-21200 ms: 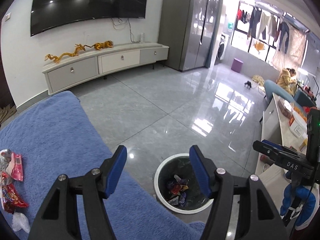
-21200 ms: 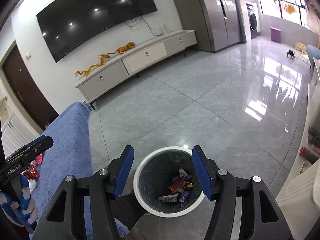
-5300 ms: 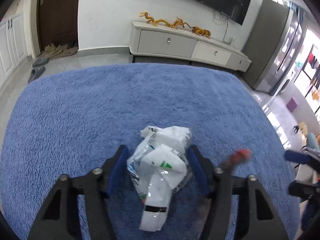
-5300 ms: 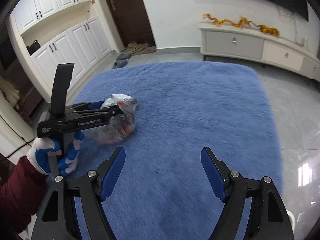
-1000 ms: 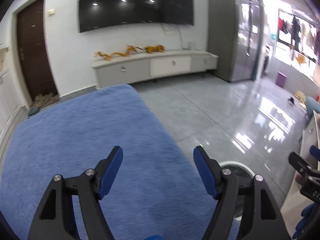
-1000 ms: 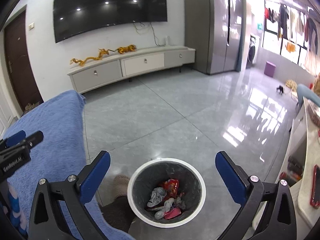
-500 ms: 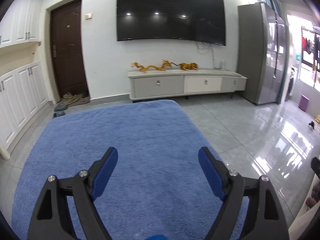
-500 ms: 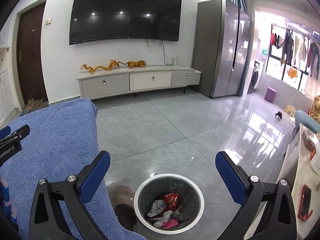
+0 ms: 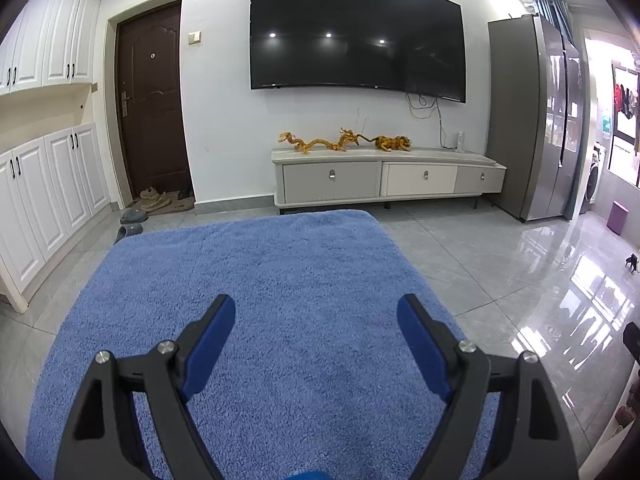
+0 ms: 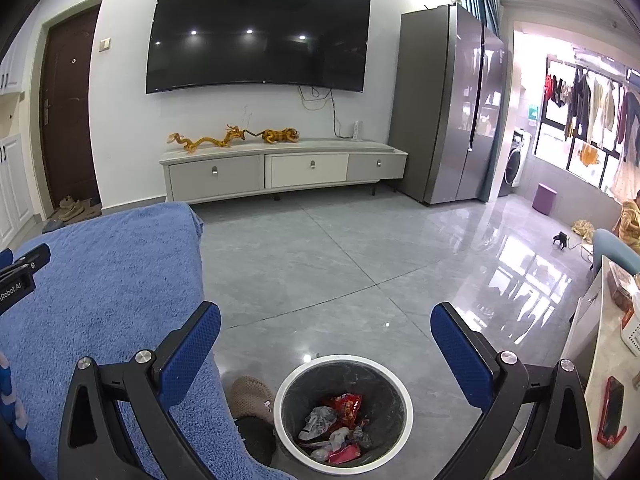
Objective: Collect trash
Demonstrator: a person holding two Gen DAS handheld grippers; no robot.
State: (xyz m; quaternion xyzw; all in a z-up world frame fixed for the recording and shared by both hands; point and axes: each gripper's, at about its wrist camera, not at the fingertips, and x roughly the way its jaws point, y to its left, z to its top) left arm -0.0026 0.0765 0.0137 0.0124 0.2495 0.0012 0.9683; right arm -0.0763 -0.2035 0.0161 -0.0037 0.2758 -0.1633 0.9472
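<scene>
My left gripper [image 9: 316, 312] is open over the blue plush cover [image 9: 280, 280], with nothing between its blue pads and no trash on the cover. My right gripper [image 10: 326, 320] is open wide and empty above the grey floor. Below it stands a round bin [image 10: 394, 396] with a white rim and black liner. Crumpled wrappers [image 10: 338, 424], red and grey, lie inside the bin. The left gripper's body [image 10: 20, 276] shows at the left edge of the right wrist view, over the cover.
A slipper [image 10: 250, 396] lies on the floor between the cover's edge and the bin. A low TV cabinet [image 9: 384, 180] lines the far wall, with a tall grey fridge [image 10: 448, 108] to its right. A white counter with a red-cased phone [image 10: 612, 412] is at the right.
The left wrist view has swung from the cover's right edge and the bin to face squarely across the bare cover, and its jaws have widened a little. The right view tilted up slightly; the bin sits lower.
</scene>
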